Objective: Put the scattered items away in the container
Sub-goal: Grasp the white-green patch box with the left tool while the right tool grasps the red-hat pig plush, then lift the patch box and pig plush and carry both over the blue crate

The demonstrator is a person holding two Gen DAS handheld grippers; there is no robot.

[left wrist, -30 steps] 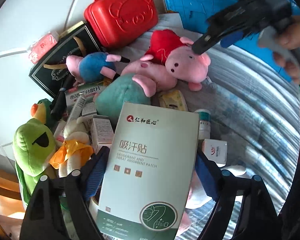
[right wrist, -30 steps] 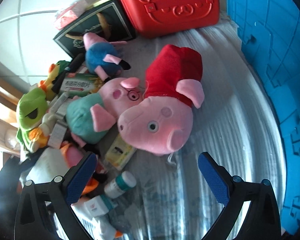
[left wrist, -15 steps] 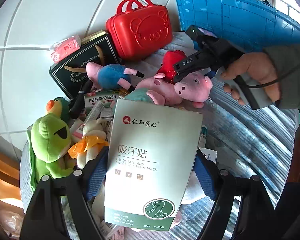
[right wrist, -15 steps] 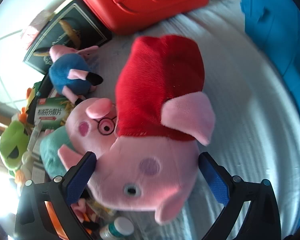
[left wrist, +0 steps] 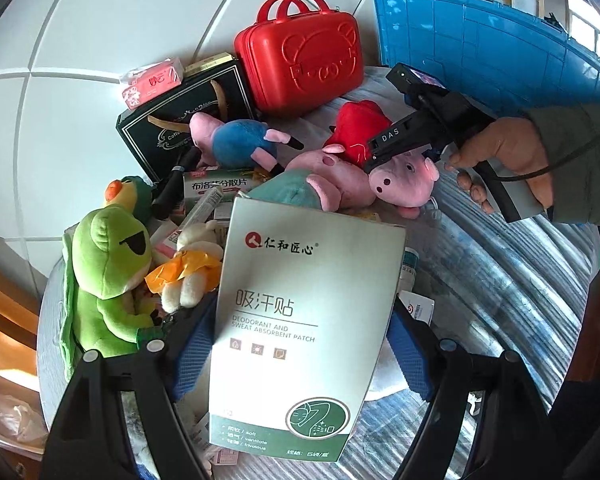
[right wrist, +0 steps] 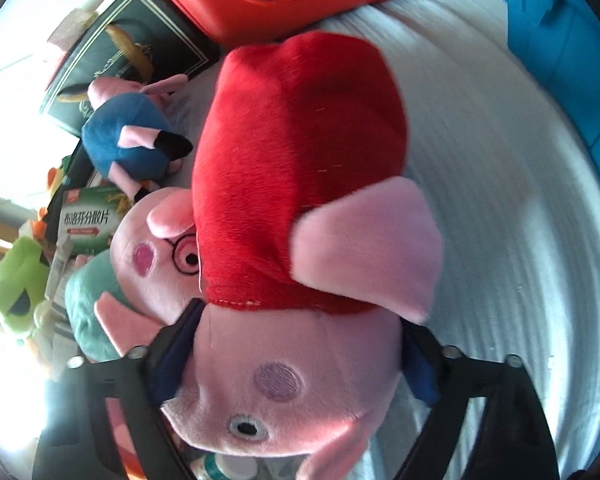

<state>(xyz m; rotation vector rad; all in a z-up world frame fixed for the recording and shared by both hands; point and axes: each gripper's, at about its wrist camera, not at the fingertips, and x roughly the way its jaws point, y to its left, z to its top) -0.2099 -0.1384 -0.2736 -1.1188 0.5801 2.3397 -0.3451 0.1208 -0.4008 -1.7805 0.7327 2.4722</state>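
Observation:
My left gripper (left wrist: 300,320) is shut on a white and green box of sweat patches (left wrist: 300,272), held upright above the pile. The pig plush in a red dress (right wrist: 300,160) lies on the silver-covered table (right wrist: 500,240). My right gripper (right wrist: 296,360) straddles its pink head (left wrist: 404,176). The jaws are closing, and both blue pads (right wrist: 176,352) touch the head's sides. A person's hand (left wrist: 500,152) holds that gripper. The blue container (left wrist: 480,48) stands at the far right edge.
A red case (left wrist: 300,64), a black gift box (left wrist: 172,132), a blue pig plush (left wrist: 240,144), a teal-dressed pig (left wrist: 320,188), a green frog (left wrist: 104,264), a small bear (left wrist: 188,268) and several medicine boxes (left wrist: 216,188) crowd the table's left half.
My right gripper came down over the red-dressed pig and its jaws narrowed onto the head. My left gripper rose a little with the box.

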